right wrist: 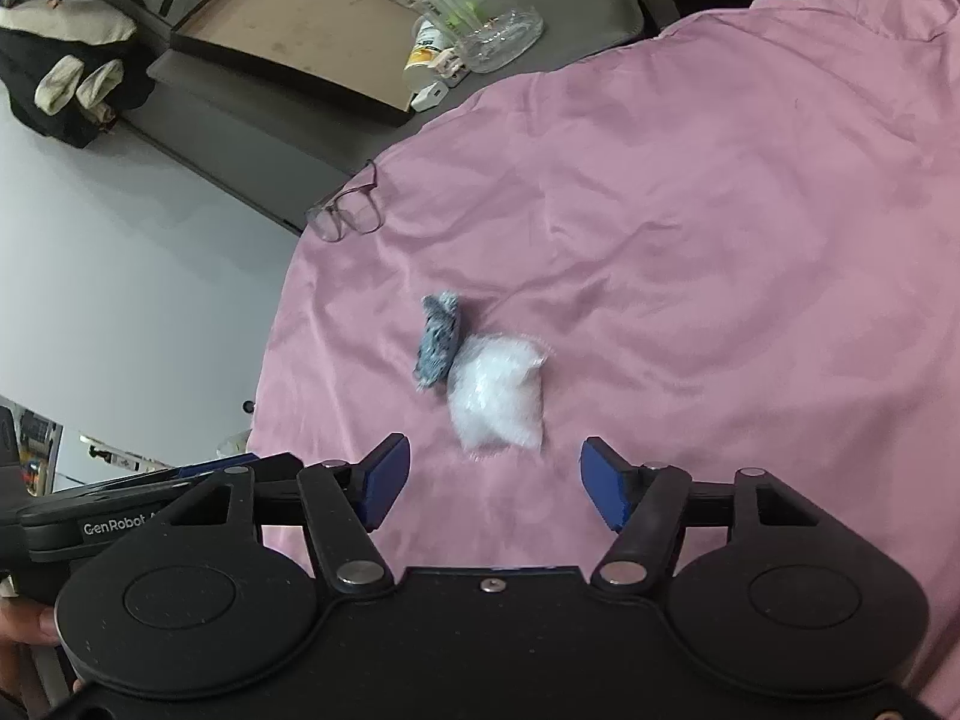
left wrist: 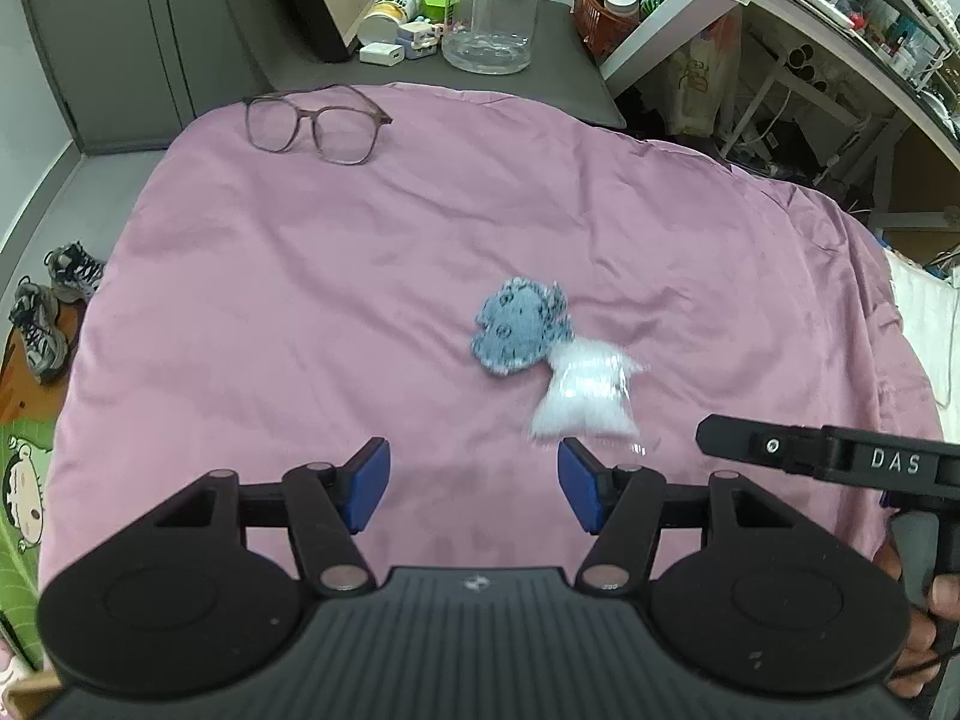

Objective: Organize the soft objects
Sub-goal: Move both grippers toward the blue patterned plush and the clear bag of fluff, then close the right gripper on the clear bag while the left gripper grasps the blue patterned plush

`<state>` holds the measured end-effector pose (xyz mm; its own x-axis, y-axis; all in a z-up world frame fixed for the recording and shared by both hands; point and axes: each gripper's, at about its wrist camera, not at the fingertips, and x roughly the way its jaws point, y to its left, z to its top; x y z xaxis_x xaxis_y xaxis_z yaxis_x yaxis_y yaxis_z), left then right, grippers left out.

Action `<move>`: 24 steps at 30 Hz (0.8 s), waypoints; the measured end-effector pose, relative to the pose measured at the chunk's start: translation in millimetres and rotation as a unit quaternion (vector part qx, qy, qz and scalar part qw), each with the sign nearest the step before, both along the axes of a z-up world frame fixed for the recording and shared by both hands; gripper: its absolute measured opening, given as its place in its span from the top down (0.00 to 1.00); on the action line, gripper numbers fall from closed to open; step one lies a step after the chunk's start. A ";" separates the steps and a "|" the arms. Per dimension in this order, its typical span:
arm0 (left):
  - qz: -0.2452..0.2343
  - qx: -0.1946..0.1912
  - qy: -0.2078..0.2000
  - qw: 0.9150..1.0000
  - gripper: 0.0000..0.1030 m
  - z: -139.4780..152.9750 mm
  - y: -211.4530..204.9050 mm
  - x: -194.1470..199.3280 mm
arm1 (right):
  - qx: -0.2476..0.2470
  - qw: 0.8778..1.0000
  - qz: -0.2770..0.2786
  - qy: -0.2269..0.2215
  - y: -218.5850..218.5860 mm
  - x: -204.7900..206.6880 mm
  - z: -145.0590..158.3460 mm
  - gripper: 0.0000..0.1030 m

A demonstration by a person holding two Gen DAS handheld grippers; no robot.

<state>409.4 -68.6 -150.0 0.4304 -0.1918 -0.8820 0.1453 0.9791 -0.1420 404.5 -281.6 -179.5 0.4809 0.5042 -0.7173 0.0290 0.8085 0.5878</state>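
A blue-grey fuzzy soft bundle (left wrist: 519, 330) lies on the pink bedspread (left wrist: 300, 300), touching a white soft packet (left wrist: 585, 399) at its right. My left gripper (left wrist: 474, 489) is open and empty, just short of the packet. In the right wrist view the blue-grey bundle (right wrist: 438, 341) and the white packet (right wrist: 497, 399) lie just ahead of my right gripper (right wrist: 495, 489), which is open and empty. The right gripper's body (left wrist: 840, 456) shows at the right edge of the left wrist view.
Glasses (left wrist: 315, 123) lie at the bedspread's far edge. Beyond on a grey table (left wrist: 570, 42) stand a clear jug (left wrist: 492, 6), a bottle, chargers and a red basket (left wrist: 600, 15). A brown tray (right wrist: 300, 30) leans there. Shoes (left wrist: 48, 312) sit on the floor, left.
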 end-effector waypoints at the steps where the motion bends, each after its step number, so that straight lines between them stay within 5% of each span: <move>1: -0.001 -0.001 0.001 1.000 0.41 -2.7 -2.1 5.5 | 0.003 1.000 0.000 0.002 -0.5 4.1 -3.8 0.41; 10: -0.010 0.003 0.010 1.000 0.41 -23.6 -16.4 42.0 | 0.013 1.000 0.005 0.001 6.6 28.0 -28.9 0.45; 24: -0.037 -0.006 0.016 0.999 0.42 -44.4 -37.1 77.4 | 0.016 1.000 0.015 -0.005 16.2 41.8 -54.4 0.73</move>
